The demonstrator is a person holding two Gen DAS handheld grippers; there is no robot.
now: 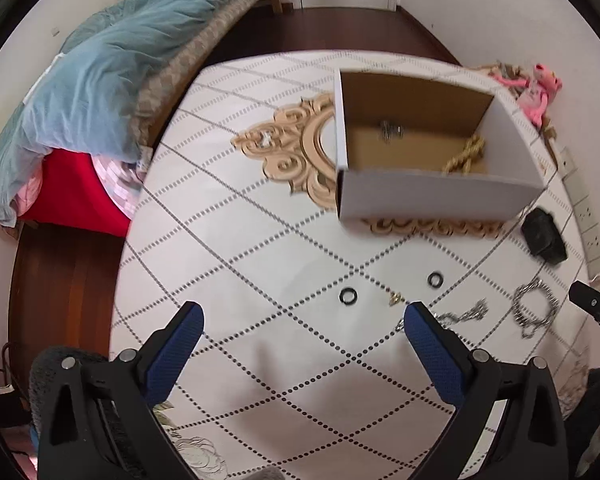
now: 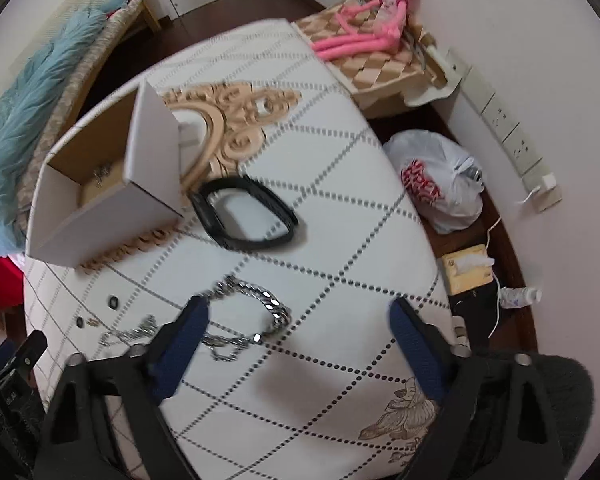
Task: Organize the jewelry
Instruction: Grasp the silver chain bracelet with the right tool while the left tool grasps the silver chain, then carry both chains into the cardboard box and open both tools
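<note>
Partly sorted, judging by the layout. Already inside the open white cardboard box with a brown interior [image 1: 432, 168]: a coiled gold rope chain [image 1: 466, 156] in its near right corner and a small silver piece [image 1: 390, 130] toward its back. Left out, in front of the box on the white quilted surface with dotted diamond lines [image 1: 260, 280]: two small black rings [image 1: 348, 295] [image 1: 435, 279], a tiny gold piece [image 1: 396, 299] between them, a thin silver chain [image 1: 460, 314] and a chunky silver curb-link bracelet [image 2: 260, 312]. Just right of the box, a black oval band [image 2: 246, 216], also loose. Hovered steeply over the bracelet, right gripper [image 2: 296, 320], blue-padded fingers [image 2: 188, 332] wide and empty, bracelet links lying between them, not pinched. Poised in front of the box near the rings, left gripper [image 1: 304, 320], fingers likewise spread and holding nothing. Probably next for the box: the bracelet.
</note>
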